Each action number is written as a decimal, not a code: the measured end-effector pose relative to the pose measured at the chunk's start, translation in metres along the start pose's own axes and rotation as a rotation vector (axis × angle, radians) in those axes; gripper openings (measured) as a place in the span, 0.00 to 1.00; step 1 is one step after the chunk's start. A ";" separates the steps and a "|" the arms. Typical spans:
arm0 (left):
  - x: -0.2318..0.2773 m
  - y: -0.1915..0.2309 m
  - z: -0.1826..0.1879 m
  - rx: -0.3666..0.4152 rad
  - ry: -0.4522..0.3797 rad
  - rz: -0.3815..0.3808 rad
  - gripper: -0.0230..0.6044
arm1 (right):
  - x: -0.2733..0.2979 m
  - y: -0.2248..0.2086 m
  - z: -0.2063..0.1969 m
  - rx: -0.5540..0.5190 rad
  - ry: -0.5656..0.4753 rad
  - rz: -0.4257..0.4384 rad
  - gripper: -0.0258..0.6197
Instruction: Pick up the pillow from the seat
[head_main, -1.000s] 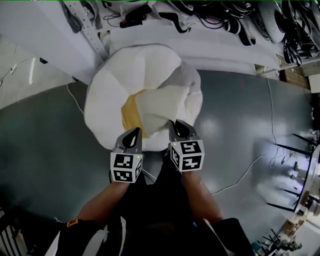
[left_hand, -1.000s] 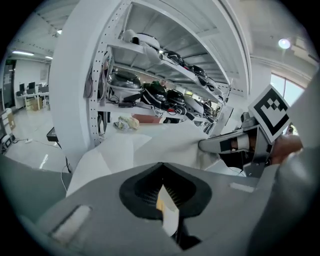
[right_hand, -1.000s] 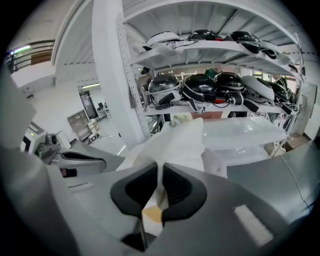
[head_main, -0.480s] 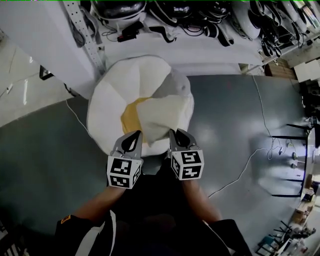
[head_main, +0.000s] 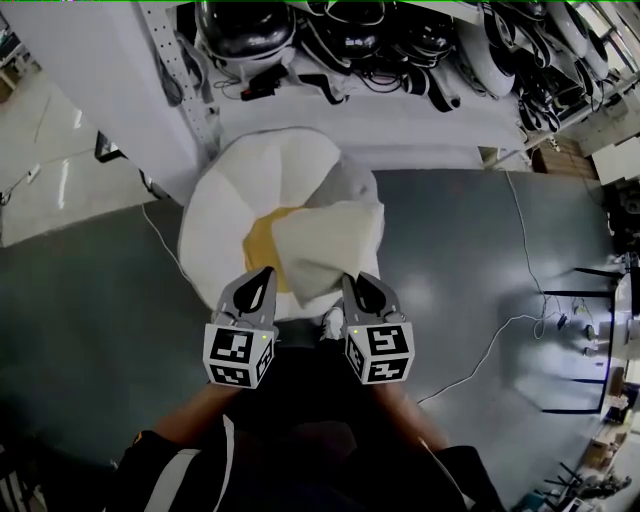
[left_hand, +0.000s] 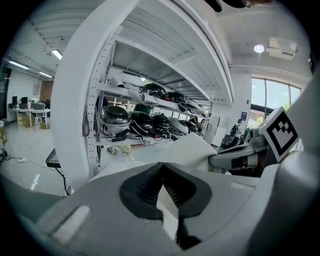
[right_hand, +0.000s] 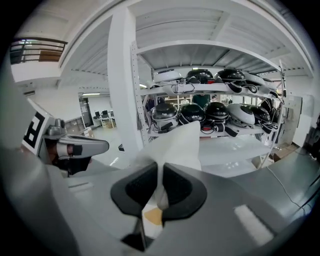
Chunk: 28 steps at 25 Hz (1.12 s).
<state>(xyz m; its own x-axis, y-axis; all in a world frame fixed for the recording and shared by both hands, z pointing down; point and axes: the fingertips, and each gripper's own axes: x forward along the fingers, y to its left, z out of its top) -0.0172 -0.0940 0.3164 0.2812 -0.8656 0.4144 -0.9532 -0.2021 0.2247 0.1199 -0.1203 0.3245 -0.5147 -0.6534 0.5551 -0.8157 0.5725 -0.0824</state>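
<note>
We see the pillow (head_main: 330, 245) as white cloth, matt and soft, with some creases. The seat (head_main: 225, 200) is also matt cloth, white with one yellow panel (head_main: 258, 235). The left gripper (head_main: 264, 275) and the right gripper (head_main: 357, 282) have shells of smooth, matt grey plastic, and their pads (left_hand: 145, 187) look like black ribbed rubber. The marker cubes (head_main: 238, 358) carry matt black-and-white print. The floor (head_main: 80, 300) is grey, smooth and a little glossy, with light reflections. The shelf (left_hand: 102, 90) looks like white painted metal with holes, and the helmets (left_hand: 115, 116) have glossy hard shells.
</note>
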 end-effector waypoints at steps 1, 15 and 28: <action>0.001 -0.005 0.002 0.005 -0.005 0.003 0.04 | -0.004 -0.003 0.003 -0.001 -0.013 0.004 0.09; 0.007 -0.038 0.009 0.053 -0.010 0.012 0.04 | -0.037 -0.037 0.002 0.040 -0.063 -0.032 0.08; 0.013 -0.048 0.003 0.058 -0.002 -0.017 0.04 | -0.043 -0.044 -0.010 0.059 -0.053 -0.055 0.08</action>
<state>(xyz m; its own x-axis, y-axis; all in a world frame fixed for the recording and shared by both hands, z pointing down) 0.0318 -0.0973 0.3081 0.2976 -0.8628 0.4087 -0.9530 -0.2434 0.1802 0.1805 -0.1126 0.3127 -0.4808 -0.7090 0.5159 -0.8563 0.5063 -0.1022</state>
